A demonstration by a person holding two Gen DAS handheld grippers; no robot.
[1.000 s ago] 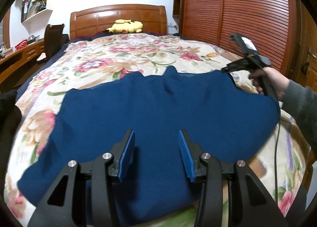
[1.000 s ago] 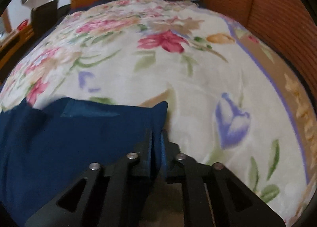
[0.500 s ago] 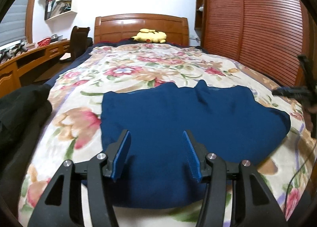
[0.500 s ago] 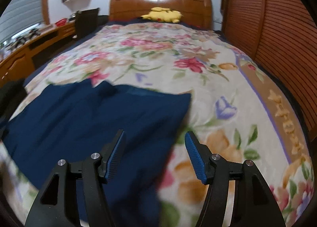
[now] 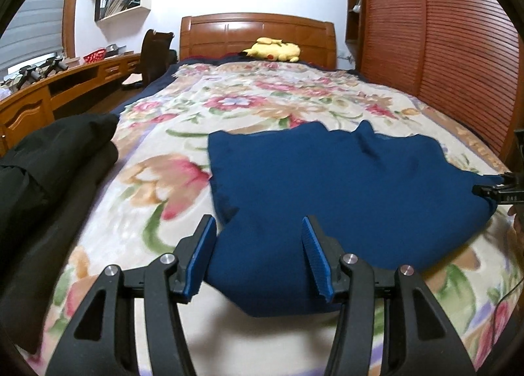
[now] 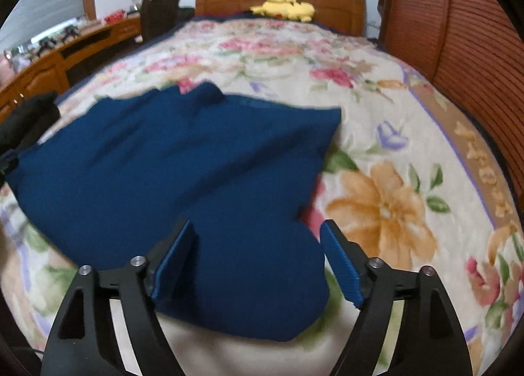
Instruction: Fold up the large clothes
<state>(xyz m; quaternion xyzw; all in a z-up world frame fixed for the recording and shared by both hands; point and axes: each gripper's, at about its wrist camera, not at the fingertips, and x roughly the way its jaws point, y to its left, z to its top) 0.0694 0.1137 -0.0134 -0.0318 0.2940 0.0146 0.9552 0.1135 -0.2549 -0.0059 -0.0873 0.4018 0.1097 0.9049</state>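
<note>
A: One navy garment (image 5: 344, 186) lies spread near the foot edge of the bed, soft knit-looking cloth, matte, with a rounded near hem and two small peaks along its far edge.

B: On the right wrist view that same cloth (image 6: 183, 159) lies mostly flat with shallow wrinkles. The right gripper (image 6: 257, 259) has just been opening; its blue ribbed pads stand wide above the near hem, gripping nothing.

A: The left gripper (image 5: 258, 258) is parted to a middling width, also hovering above the hem, pads clear of the fabric.

B: Beneath it, one plush floral blanket (image 5: 183, 179), cream with pink and orange blooms.

A: A black bundle of clothing (image 5: 49, 159) sits at the bed's left edge. One yellow plush toy (image 5: 273, 49) rests against the glossy wooden headboard (image 5: 255, 31).
</note>
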